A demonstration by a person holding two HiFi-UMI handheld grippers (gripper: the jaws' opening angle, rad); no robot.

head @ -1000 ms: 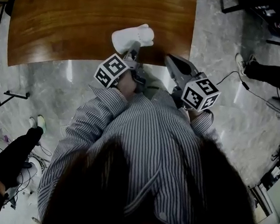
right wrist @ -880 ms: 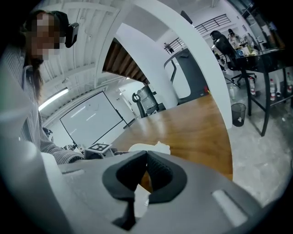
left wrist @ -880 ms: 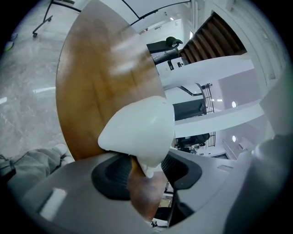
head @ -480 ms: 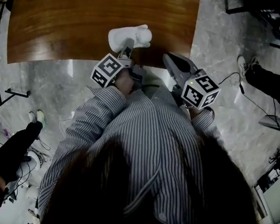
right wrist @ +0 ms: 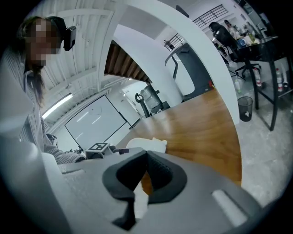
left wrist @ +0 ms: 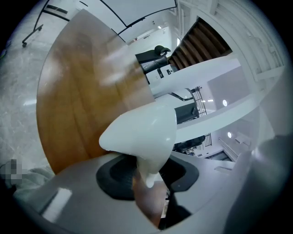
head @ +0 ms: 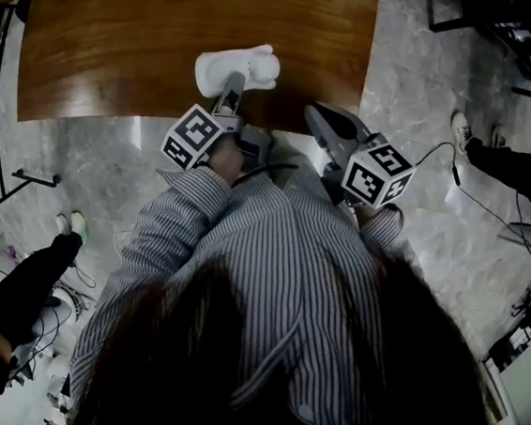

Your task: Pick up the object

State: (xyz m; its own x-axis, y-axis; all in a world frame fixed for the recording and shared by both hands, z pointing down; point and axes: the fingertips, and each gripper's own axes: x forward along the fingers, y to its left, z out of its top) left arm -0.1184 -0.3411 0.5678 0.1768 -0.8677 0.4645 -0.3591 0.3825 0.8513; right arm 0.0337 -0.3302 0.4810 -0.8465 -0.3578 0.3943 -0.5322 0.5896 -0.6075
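We look down over our striped shirt point(head: 270, 255) at a brown wooden table point(head: 172, 27) that stands on a pale marbled floor point(head: 416, 128). The white object point(head: 238, 67) is at the near edge of the table, towards its right half, lumpy and smooth, with a rounded end that points right.

Our left gripper point(head: 229, 88) reaches forward from below straight into the near side of the white object. In the left gripper view the white object point(left wrist: 142, 132) fills the middle, its broad body over the dark pads point(left wrist: 112, 176) and a narrow lower part going down between them. The jaws of the left gripper point(left wrist: 147, 172) are closing on it, and the pads lie against its sides. The table point(left wrist: 78, 100) runs away behind it.

Our right gripper point(head: 321, 116) hovers just right of the object, over the table's near right corner, apart from it. In the right gripper view the fingertips of the right gripper point(right wrist: 146, 154) meet, with nothing between them; the white object point(right wrist: 146, 144) shows just beyond them on the table point(right wrist: 201, 128).

A person in dark clothes point(head: 21, 294) sits on the floor at lower left, and a shoe point(head: 459, 123) shows at the right
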